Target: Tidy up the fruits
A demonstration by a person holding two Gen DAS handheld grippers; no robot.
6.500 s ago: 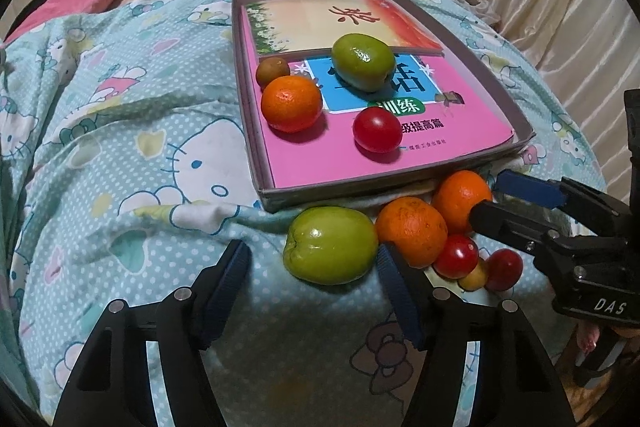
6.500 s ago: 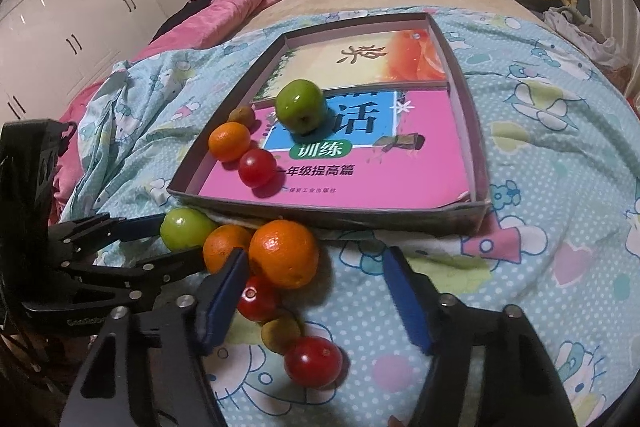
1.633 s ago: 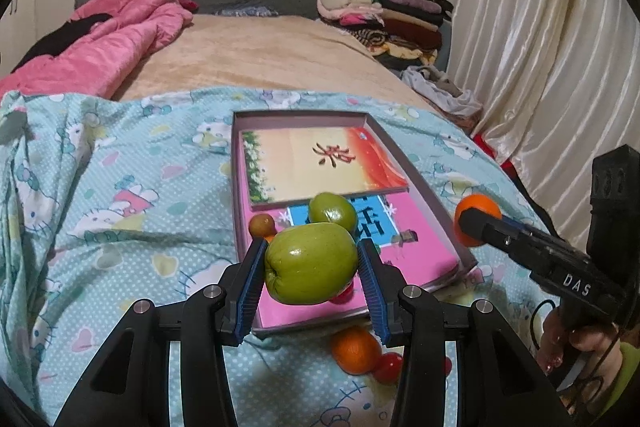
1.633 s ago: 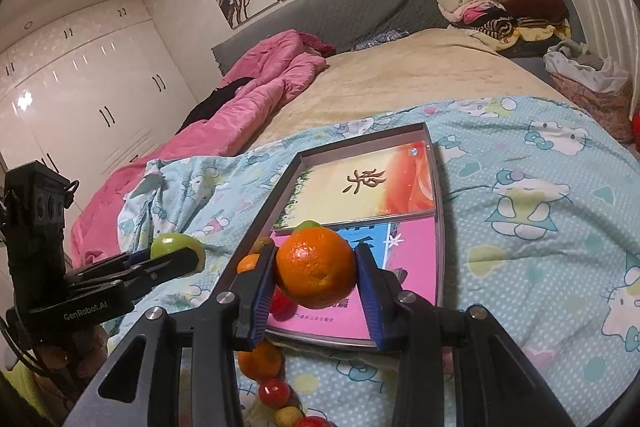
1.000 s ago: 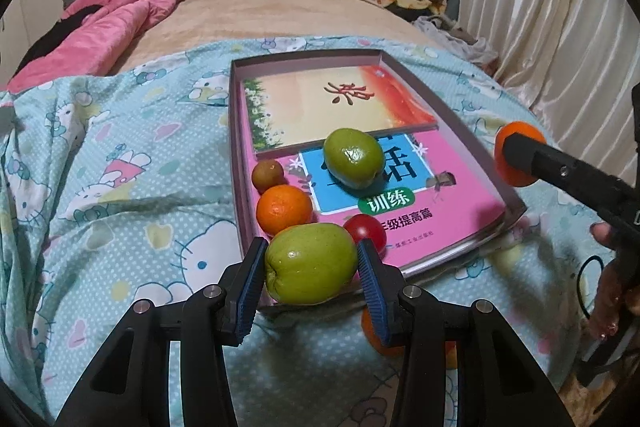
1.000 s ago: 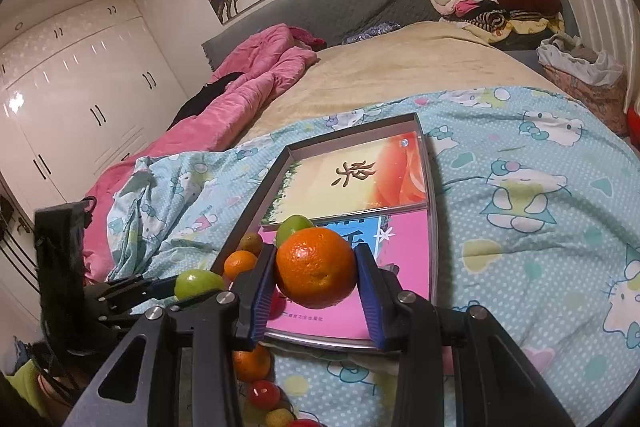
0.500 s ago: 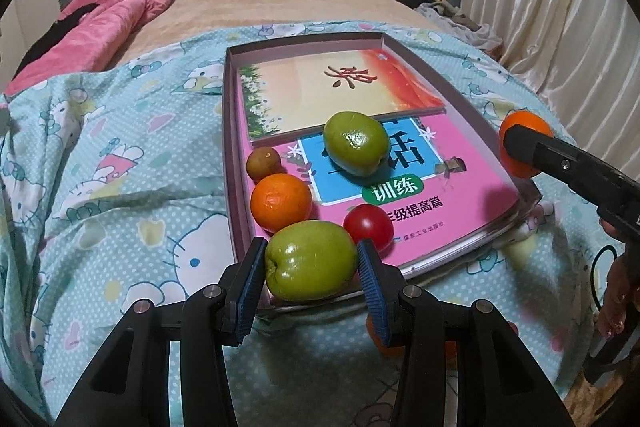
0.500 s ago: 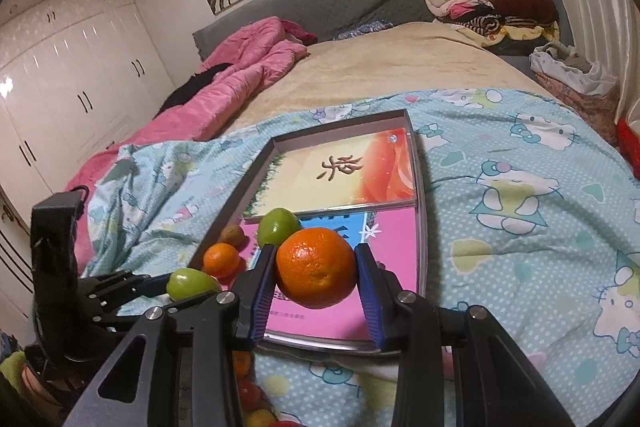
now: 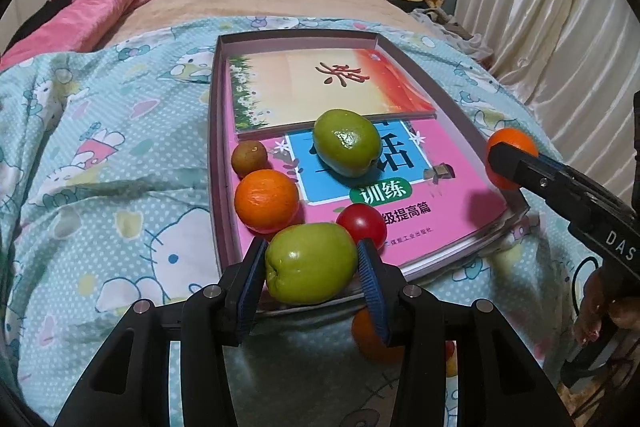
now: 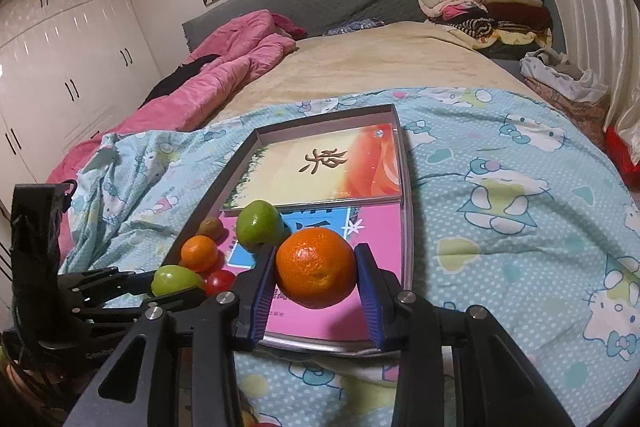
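— Holding both fruits over the near end of the tray (image 9: 218,131) now. The left claw (image 9: 311,269) is clenched on a green apple (image 9: 311,263), and the right claw (image 10: 316,277) grips an orange (image 10: 316,268) the same way, pads pressed on both sides.

— What's already in the tray?

— Another green apple (image 9: 346,142), a second orange (image 9: 266,200), a red tomato (image 9: 362,225) and a small brown fruit (image 9: 249,157), all resting on the pink book (image 9: 448,203) that lines it. A few more fruits sit on the bed sheet (image 9: 120,211) just outside the near wall.

— So how should the set-down go?

— I'd bring each fruit low, until it touches the book, before letting go. The cover looks slick and tilts with the bedding, so a dropped fruit would likely roll. Put like beside like: apple next to apple, orange against orange.

— Any hazard?

— The held apple hangs just beside the tomato and orange; nudging them could scatter the group. Keep the two claws apart as well.
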